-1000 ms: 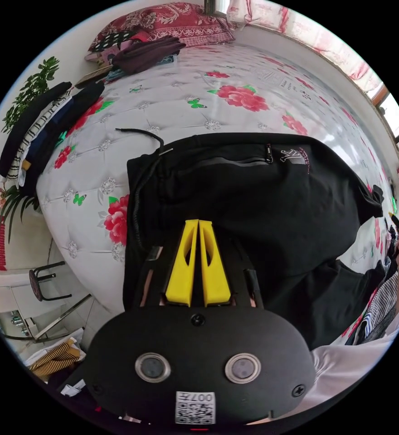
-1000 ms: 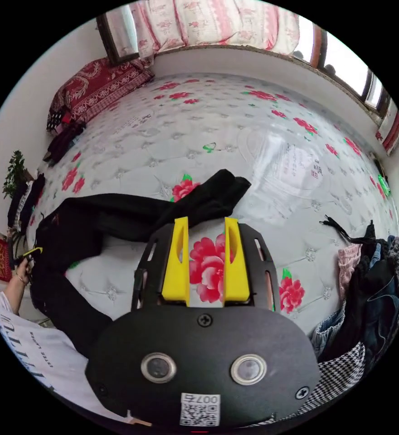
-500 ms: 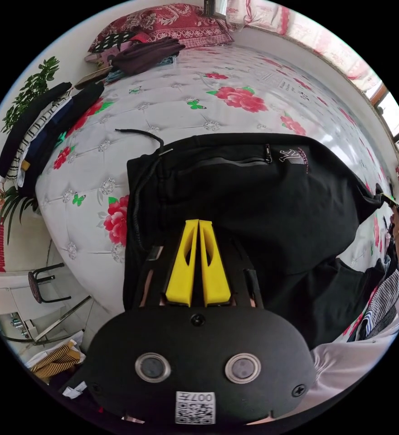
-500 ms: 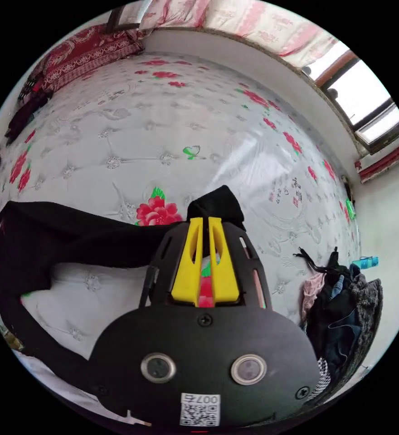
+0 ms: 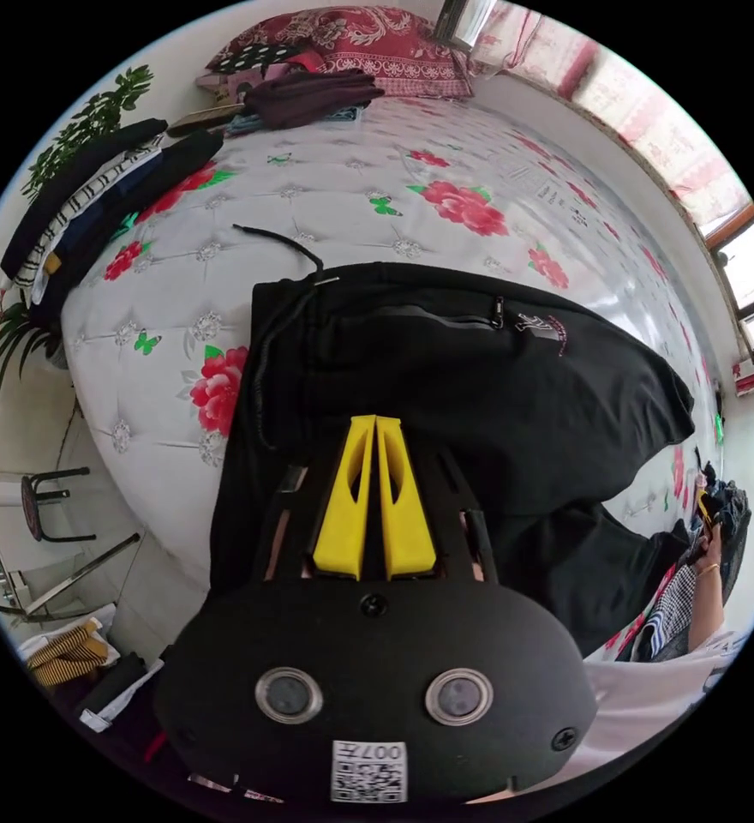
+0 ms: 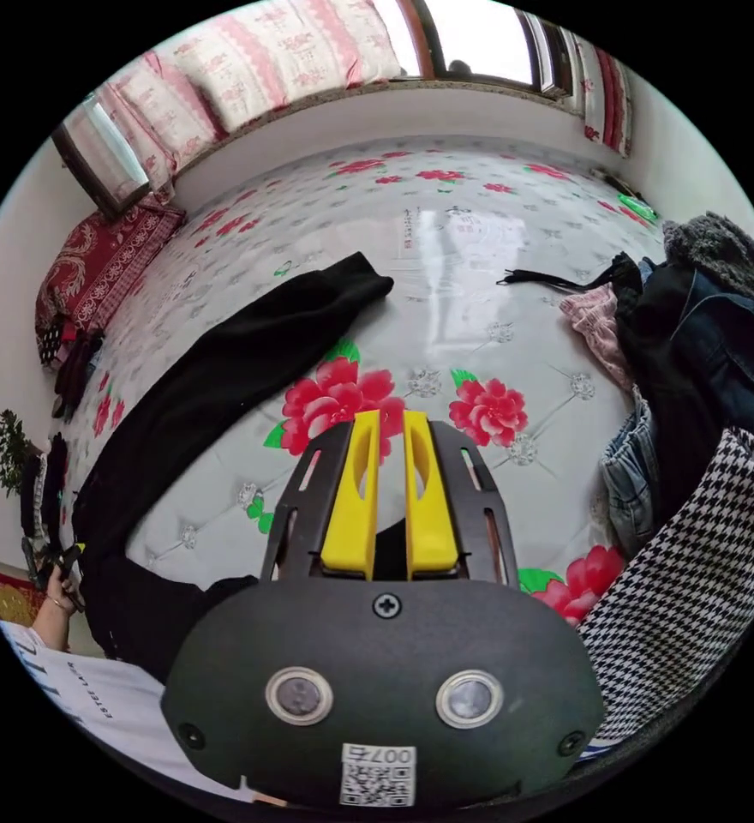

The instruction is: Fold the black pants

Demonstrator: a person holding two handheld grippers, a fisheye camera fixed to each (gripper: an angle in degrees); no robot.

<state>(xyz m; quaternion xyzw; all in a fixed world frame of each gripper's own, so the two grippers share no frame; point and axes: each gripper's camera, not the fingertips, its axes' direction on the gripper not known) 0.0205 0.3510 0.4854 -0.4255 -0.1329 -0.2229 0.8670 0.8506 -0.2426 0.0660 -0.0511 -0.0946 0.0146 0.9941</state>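
Note:
The black pants (image 5: 497, 403) lie on the flowered bed, with the waistband, drawstring and zip pocket toward the left of the left gripper view. My left gripper (image 5: 375, 422) is shut with its tips against the black cloth near the waist; any pinched cloth is hidden. In the right gripper view one pant leg (image 6: 240, 360) stretches out flat, its cuff far from my right gripper (image 6: 391, 416). That gripper's jaws stand a narrow gap apart. The other leg's black cloth (image 6: 214, 596) shows low between and beside them at the bed's near edge.
A heap of clothes (image 6: 703, 343) and a houndstooth cloth (image 6: 694, 557) crowd the right of the bed (image 6: 480, 214). Folded garments (image 5: 94, 189), a dark garment (image 5: 308, 86) and a red pillow (image 5: 368, 43) lie at its far end. The person's white shirt (image 6: 77, 686) is close by, and a stool (image 5: 47, 506) stands on the floor.
Half a second ago my right gripper was shut at the far leg's cuff. It has since let go and pulled back to the bed's near edge; that leg now lies straight. My left gripper stayed shut.

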